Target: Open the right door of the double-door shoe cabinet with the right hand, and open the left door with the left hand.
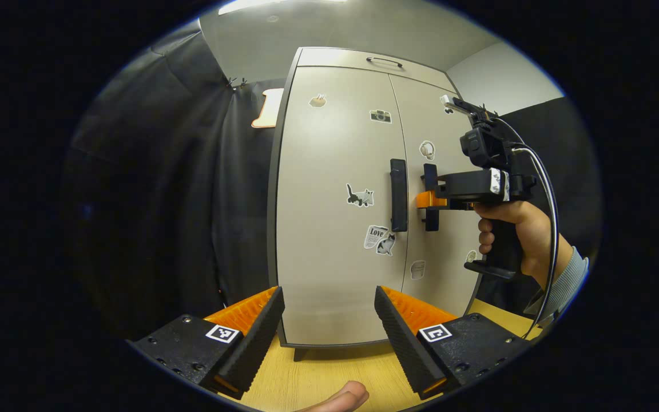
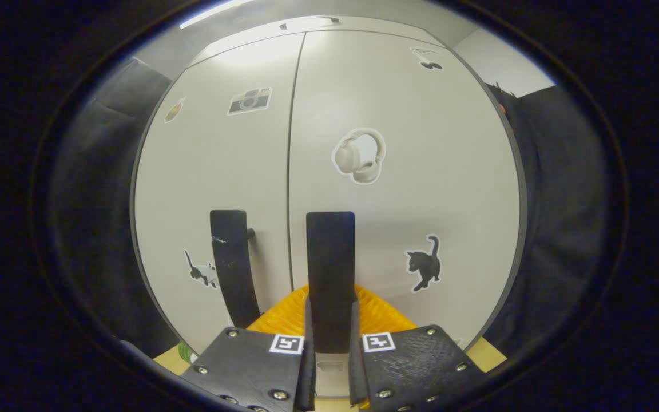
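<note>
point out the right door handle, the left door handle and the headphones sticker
right door handle (image 2: 330,274): right gripper view, middle of the bar between the fingers.
left door handle (image 1: 399,194): left gripper view, middle of the upright bar.
headphones sticker (image 2: 360,155): right gripper view, centre of the sticker on the right door.

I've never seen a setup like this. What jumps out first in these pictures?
A tall pale shoe cabinet with two shut doors dotted with stickers stands on a wooden table. In the left gripper view, a hand holds the right gripper against the right door's handle, and the right gripper view shows its fingers closed on that dark bar. The left gripper hangs open in front of the left door, away from the left handle.
</note>
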`<action>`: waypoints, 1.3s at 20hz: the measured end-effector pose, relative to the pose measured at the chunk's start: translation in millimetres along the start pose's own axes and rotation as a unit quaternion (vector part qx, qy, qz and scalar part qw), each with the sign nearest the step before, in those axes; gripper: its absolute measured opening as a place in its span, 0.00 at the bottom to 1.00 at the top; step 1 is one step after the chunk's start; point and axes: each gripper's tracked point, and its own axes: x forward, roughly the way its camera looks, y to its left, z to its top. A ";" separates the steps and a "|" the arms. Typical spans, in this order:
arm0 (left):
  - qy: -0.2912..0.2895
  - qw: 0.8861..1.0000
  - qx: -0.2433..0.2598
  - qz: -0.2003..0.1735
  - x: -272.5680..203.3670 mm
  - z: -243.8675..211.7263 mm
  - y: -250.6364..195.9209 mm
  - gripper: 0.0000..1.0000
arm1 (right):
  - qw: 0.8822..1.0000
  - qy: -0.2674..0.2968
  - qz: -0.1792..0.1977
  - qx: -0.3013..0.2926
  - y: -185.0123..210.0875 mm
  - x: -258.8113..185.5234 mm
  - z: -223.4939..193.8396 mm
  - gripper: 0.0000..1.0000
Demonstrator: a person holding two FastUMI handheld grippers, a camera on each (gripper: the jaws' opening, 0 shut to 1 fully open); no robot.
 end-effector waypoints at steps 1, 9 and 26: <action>0.003 1.000 0.001 0.001 -0.8 -0.5 -0.9 0.98 | 1.000 0.002 0.006 0.007 0.5 -1.3 -0.8 0.23; -0.002 0.999 -0.013 0.030 -23.5 16.3 6.5 0.98 | 0.999 0.008 0.034 0.004 -10.3 -47.2 0.7 0.23; -0.029 0.999 -0.014 -0.009 -40.9 37.4 -26.2 0.97 | 0.995 0.029 0.091 -0.005 -91.5 -153.6 2.3 0.22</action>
